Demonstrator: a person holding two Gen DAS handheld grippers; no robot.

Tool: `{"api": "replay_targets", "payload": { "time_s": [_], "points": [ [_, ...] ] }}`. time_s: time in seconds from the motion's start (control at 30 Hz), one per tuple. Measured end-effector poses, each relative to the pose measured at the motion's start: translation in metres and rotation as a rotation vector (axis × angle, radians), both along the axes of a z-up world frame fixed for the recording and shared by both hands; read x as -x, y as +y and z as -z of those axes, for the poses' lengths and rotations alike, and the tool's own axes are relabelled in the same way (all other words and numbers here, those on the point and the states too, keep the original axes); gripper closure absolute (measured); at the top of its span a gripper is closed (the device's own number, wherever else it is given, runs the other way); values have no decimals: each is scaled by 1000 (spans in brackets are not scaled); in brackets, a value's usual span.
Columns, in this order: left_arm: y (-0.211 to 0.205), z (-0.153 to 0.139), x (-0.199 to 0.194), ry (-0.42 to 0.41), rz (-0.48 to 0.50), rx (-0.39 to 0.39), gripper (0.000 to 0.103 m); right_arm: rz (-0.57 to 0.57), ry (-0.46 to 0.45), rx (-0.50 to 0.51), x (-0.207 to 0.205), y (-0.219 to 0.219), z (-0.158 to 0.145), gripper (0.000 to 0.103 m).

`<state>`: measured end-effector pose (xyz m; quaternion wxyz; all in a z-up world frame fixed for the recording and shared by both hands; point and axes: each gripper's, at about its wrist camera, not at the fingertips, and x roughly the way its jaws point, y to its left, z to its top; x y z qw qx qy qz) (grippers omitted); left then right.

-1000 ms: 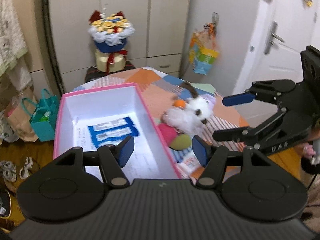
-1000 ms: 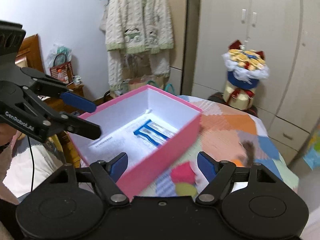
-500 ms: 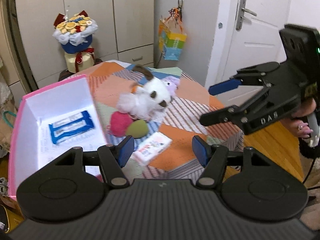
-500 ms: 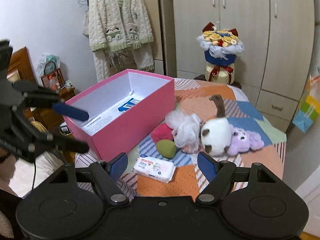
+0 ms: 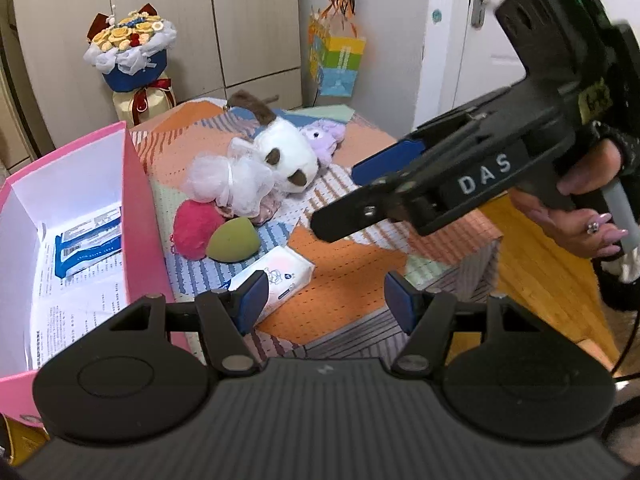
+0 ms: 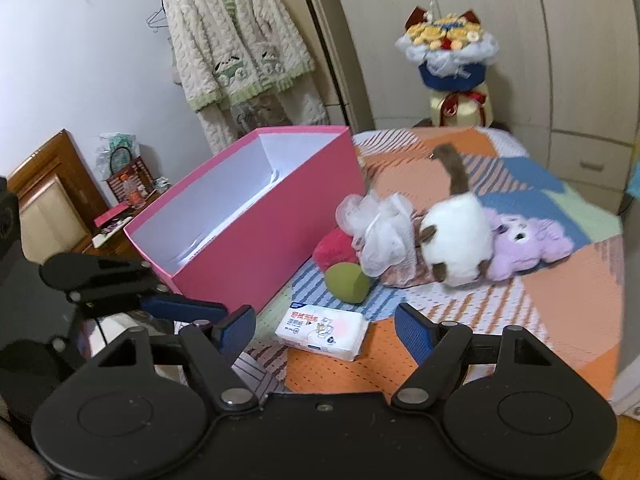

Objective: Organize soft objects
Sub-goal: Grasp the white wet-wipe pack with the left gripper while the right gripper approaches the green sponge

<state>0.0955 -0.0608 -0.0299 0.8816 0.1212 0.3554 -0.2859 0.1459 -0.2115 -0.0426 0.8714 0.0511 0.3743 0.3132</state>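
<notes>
On the patchwork table lie a white-and-brown plush (image 5: 280, 156) (image 6: 456, 236), a purple plush (image 5: 320, 140) (image 6: 528, 240), a white mesh puff (image 5: 216, 180) (image 6: 380, 228), a pink pompom (image 5: 194, 228) (image 6: 334, 246), a green sponge (image 5: 234, 244) (image 6: 346, 282) and a tissue pack (image 5: 280, 276) (image 6: 322, 328). An open pink box (image 5: 136, 184) (image 6: 260, 248) stands left of them. My left gripper (image 5: 325, 300) hovers open near the tissue pack. My right gripper (image 6: 324, 328) (image 5: 335, 199) hangs open above the table's right side. Neither holds anything.
Two blue packets (image 5: 88, 240) and printed paper lie inside the box. A flower bouquet (image 5: 130, 56) stands behind the table and a gift bag (image 5: 336, 64) hangs by the door. A cardigan (image 6: 236, 48) hangs on the wall. Wooden floor (image 5: 540, 272) lies beyond the table's right edge.
Both grippers have come down and swung from over the pink box toward the pile of soft things. The tissue pack now lies just ahead of both. Neither gripper's opening has changed.
</notes>
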Motion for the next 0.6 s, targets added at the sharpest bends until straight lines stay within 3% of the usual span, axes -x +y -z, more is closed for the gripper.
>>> {"api": "replay_targets", "payload": {
  "time_s": [0.27, 0.6],
  "points": [
    [-9, 23, -28, -15, -54, -19, 40, -32, 90, -50, -41, 11, 29, 23],
    [-17, 55, -47, -61, -175, -59, 39, -52, 183, -75, -88, 23, 62, 36]
  ]
}}
